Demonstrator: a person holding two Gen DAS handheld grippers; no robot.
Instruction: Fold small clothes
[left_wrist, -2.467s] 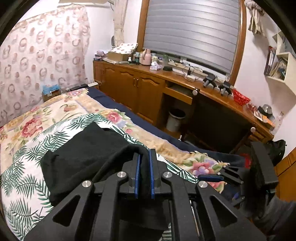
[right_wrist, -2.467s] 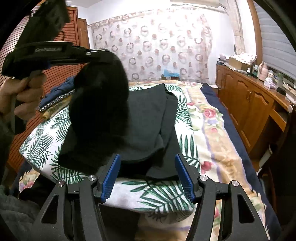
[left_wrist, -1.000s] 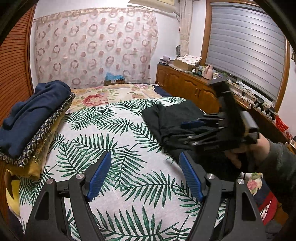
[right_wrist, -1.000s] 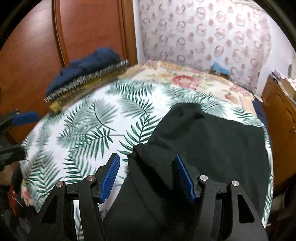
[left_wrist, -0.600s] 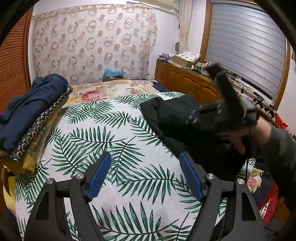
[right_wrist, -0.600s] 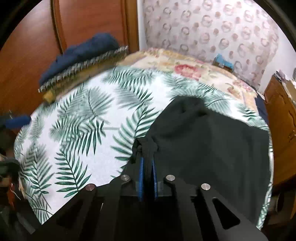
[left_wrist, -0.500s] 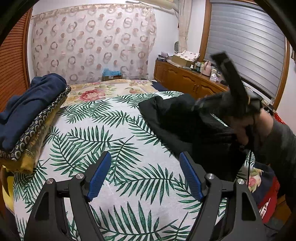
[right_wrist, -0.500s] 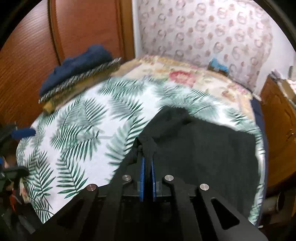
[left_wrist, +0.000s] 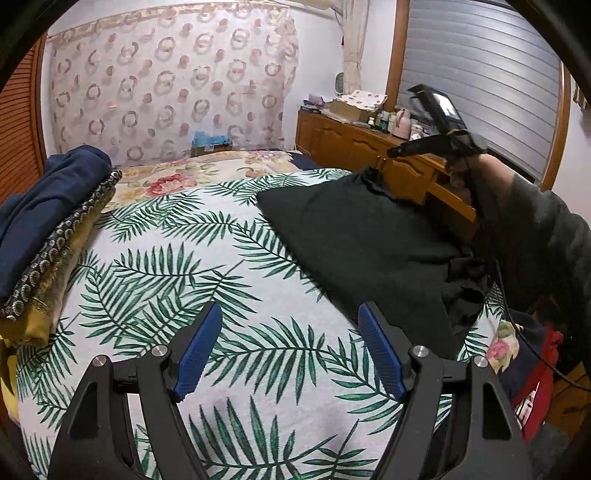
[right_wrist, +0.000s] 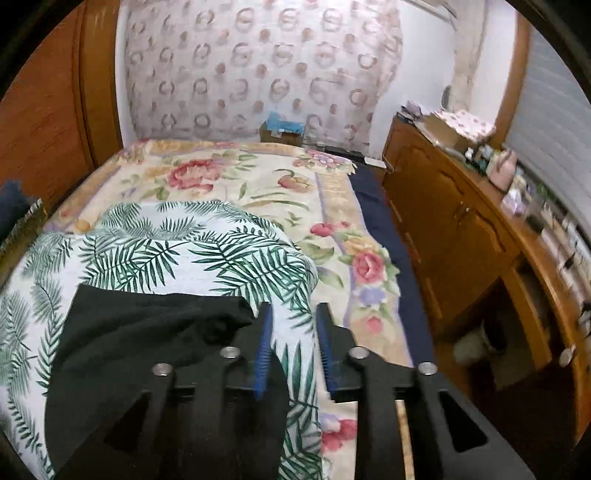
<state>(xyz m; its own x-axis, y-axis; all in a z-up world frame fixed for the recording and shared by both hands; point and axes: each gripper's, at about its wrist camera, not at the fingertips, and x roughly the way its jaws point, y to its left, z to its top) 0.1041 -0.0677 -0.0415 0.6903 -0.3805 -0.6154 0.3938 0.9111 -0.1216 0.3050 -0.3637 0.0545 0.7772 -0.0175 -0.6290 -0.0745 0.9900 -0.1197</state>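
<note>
A black garment (left_wrist: 362, 240) lies on the right side of the palm-leaf sheet (left_wrist: 166, 280). It also shows in the right wrist view (right_wrist: 147, 343), at lower left. My left gripper (left_wrist: 290, 347) is open and empty above the bare sheet, left of the garment. My right gripper (right_wrist: 293, 343) is partly open with nothing between its pads, just right of the garment's top corner. In the left wrist view the right gripper (left_wrist: 395, 152) is raised above the garment's far corner.
A stack of folded clothes, dark blue on top (left_wrist: 44, 206), sits at the bed's left edge. A wooden cabinet with cluttered top (right_wrist: 461, 221) runs along the right of the bed. A floral bedspread (right_wrist: 229, 177) covers the far half. A patterned curtain (left_wrist: 166, 96) hangs behind.
My right gripper was shut on the garment's edge and carried it toward the bed's right side. Now it has let go and opened partway. The left gripper stayed open.
</note>
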